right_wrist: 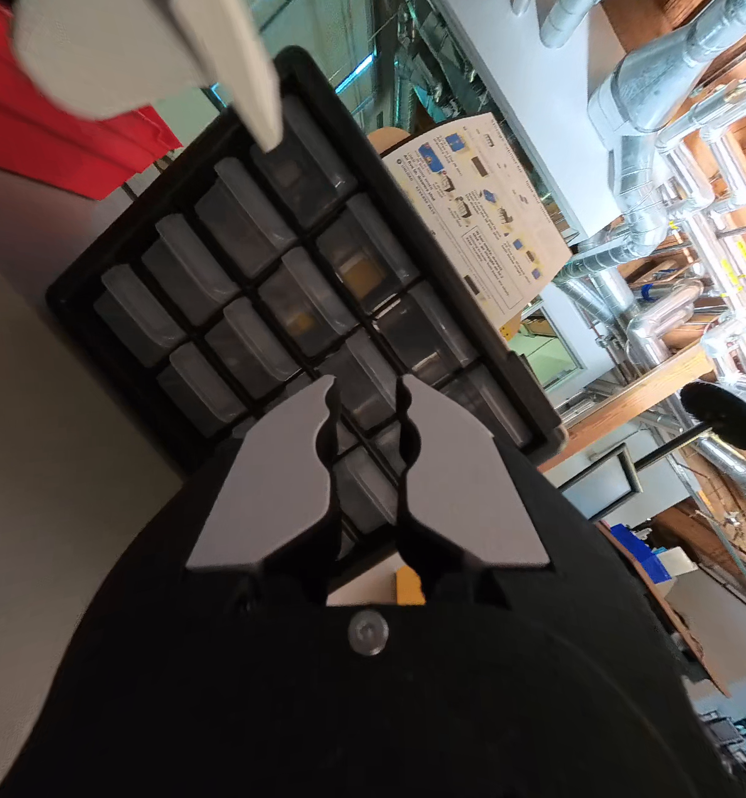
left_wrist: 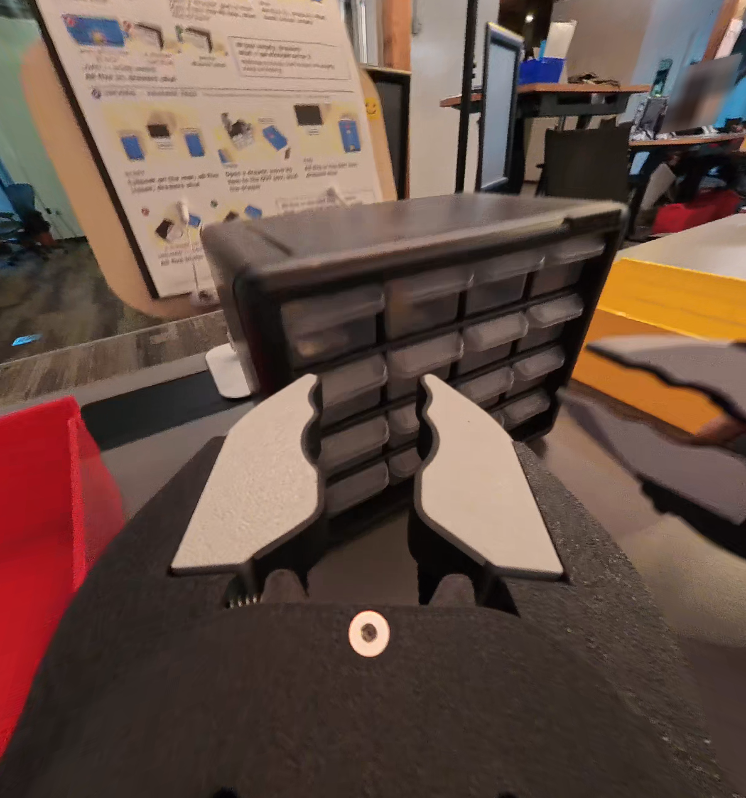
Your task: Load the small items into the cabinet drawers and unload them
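A white instruction poster (left_wrist: 216,129) leans behind the cabinet, covered in small pictures and lines of print; the cabinet itself carries no brand mark that can be made out.

The black drawer cabinet (left_wrist: 406,311) stands upright on the grey surface (left_wrist: 664,583), its long axis running left to right and its drawer face turned toward both claws, angled a little to the left claw's right. Its translucent drawers (left_wrist: 332,324) sit in rows of four, all pushed in as far as can be told. In the right wrist view the whole scene is rolled sideways, and a few drawers show something yellowish inside (right_wrist: 358,272), too dim to name.

The left claw (left_wrist: 369,380) is released: its two grey fingers (left_wrist: 259,475) stand clearly apart with nothing between them, held just in front of the lower drawer rows, not touching them as far as the blur allows. The right claw (right_wrist: 369,384) is likewise parted with a narrower gap, holds nothing, and points at the drawers at the cabinet's right-hand end; whether its tips touch a drawer front cannot be told.

A red bin (left_wrist: 30,518) sits on the surface to the left of the cabinet, and a yellow-edged block (left_wrist: 673,311) lies to its right. The right claw shows at the right edge of the left wrist view, and the tips of the left claw reach the cabinet's leftmost drawer column in the right wrist view.
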